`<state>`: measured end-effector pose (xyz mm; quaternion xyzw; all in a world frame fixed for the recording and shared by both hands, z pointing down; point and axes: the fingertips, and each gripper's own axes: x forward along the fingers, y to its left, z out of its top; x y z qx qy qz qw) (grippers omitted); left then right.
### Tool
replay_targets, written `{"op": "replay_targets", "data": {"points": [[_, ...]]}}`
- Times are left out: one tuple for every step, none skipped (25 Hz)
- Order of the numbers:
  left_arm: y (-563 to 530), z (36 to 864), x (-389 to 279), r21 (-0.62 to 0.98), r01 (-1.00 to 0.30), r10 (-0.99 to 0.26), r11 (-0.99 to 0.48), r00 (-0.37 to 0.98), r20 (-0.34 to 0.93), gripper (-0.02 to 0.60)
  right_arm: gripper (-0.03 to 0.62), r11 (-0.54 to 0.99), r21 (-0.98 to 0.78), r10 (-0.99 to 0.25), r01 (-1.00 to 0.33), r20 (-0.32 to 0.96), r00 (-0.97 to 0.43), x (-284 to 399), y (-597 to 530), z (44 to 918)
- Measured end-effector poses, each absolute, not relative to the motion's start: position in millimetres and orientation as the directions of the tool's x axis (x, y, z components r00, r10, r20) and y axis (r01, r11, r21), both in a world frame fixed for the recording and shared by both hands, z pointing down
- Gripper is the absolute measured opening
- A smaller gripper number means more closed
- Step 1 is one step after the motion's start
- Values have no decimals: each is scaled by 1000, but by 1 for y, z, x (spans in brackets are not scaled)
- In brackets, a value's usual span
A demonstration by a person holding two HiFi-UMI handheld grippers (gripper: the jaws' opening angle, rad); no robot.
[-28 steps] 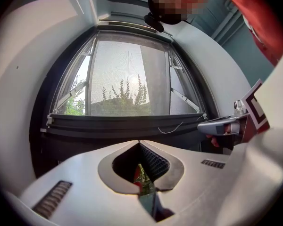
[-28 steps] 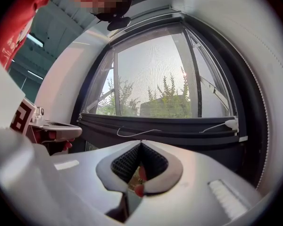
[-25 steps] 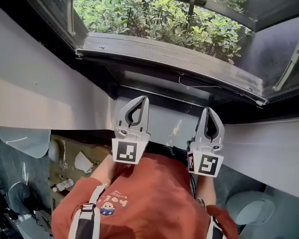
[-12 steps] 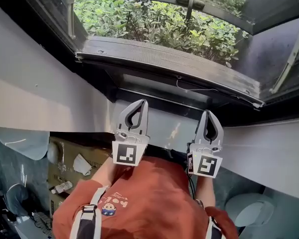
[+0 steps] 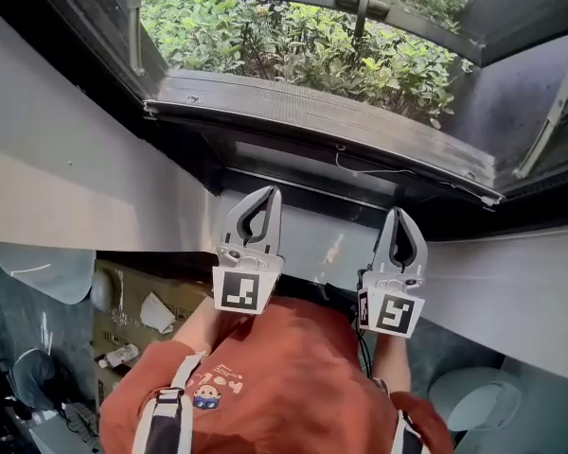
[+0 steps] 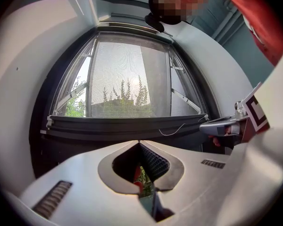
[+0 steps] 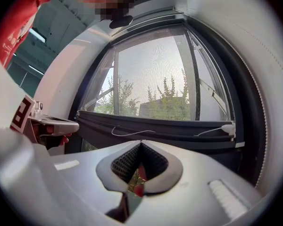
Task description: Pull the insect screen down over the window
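Window (image 6: 203, 108) behind grey mesh insect screen (image 6: 127, 74)

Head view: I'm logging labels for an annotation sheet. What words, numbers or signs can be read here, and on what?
No text here reads clearly.
Red shirt: small white print beside a cartoon figure, too small to read.
Left gripper and right gripper: each cube bears black-and-white square markers, coded patterns with no letters or numbers.
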<state>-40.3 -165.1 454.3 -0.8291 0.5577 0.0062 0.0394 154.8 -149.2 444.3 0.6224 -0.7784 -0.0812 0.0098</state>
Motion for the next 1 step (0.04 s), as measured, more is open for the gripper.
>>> {"op": "replay_targets", "data": {"points": [[-166, 454, -40, -61, -925, -924, -375, 379, -56, 6, 9, 211, 141, -971, -967, -86, -225, 155, -150, 444]]}}
